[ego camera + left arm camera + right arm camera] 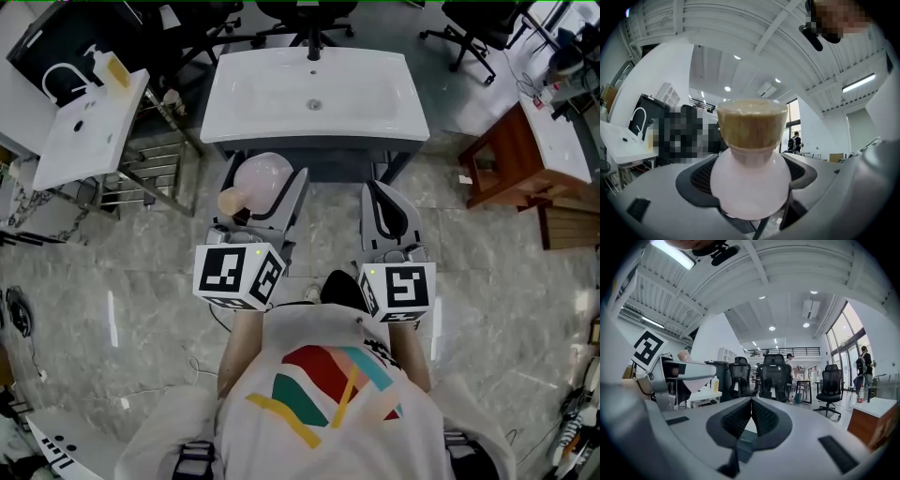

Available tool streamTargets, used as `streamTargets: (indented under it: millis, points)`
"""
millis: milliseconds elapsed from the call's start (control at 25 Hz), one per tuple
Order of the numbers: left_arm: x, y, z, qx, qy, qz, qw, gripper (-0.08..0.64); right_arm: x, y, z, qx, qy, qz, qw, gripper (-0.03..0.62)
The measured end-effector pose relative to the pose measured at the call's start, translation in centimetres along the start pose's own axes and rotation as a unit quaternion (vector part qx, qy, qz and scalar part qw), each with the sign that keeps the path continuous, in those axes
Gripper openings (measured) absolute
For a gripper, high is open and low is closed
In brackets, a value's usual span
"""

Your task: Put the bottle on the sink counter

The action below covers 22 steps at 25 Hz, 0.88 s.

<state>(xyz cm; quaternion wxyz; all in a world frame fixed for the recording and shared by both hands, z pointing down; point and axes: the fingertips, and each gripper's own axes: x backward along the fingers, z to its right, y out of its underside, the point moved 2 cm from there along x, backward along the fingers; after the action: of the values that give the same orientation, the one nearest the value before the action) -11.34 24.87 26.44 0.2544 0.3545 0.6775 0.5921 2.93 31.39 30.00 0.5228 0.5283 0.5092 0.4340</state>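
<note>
A round pale pink bottle (263, 178) with a tan cork top (232, 201) lies held between the jaws of my left gripper (266, 184), just in front of the white sink counter (246, 105). In the left gripper view the bottle (751, 183) fills the space between the jaws, cork (751, 125) upward. My right gripper (388, 208) is shut with nothing in it, its jaws meeting in the right gripper view (752, 414). The left gripper with the bottle also shows at the left of that view (677, 373).
The sink counter has a basin with a drain (314, 105) and a black tap (313, 49). A second white sink (86, 127) with a yellow soap bottle (116, 70) stands at the left. A wooden cabinet (511, 155) is at the right, office chairs (309, 17) behind.
</note>
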Motion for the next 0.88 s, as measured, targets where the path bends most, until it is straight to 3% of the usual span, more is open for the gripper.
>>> streamTargets:
  millis: [360, 880]
  points:
    - [-1.4, 0.2, -0.1, 0.003, 0.009, 0.014, 0.9999, 0.425, -1.1, 0.5, 1.4, -0.003, 0.009, 0.01, 1.0, 0.012]
    - [-5.4, 0.8, -1.9, -0.005, -0.01, 0.021, 0.9997, 0.425, -6.2, 1.4, 3.4, -0.02, -0.007, 0.028, 0.999, 0.012]
